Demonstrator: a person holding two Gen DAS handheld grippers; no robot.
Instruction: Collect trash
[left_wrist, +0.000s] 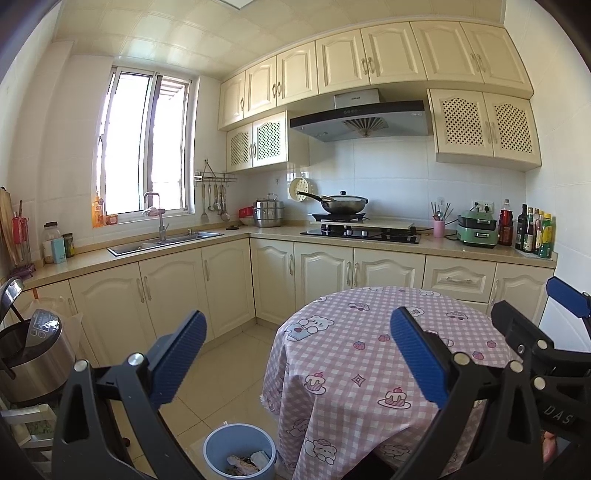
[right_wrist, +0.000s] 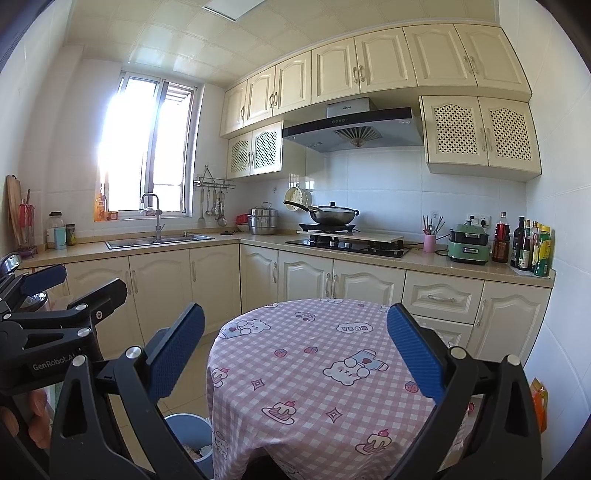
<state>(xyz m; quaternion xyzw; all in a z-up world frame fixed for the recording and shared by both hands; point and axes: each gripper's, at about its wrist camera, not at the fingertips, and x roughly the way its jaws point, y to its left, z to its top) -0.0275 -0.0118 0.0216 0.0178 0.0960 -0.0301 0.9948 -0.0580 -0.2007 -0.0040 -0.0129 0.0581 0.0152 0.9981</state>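
A blue trash bin (left_wrist: 239, 452) stands on the floor at the left foot of the round table (left_wrist: 369, 354); crumpled scraps (left_wrist: 247, 463) lie inside it. In the right wrist view the bin (right_wrist: 192, 432) shows partly behind the left finger. The table's pink checked cloth (right_wrist: 314, 369) carries no loose items. My left gripper (left_wrist: 299, 356) is open, held high above the floor and the table's left edge, with nothing between its blue pads. My right gripper (right_wrist: 295, 354) is open over the table, also holding nothing. Each gripper shows at the edge of the other's view.
Cream cabinets and an L-shaped counter (left_wrist: 258, 232) run behind the table, with a sink (left_wrist: 162, 242), a wok on the stove (left_wrist: 343, 205) and bottles (left_wrist: 532, 230). A steel cooker (left_wrist: 33, 354) stands at the left. Tiled floor (left_wrist: 221, 354) lies between table and cabinets.
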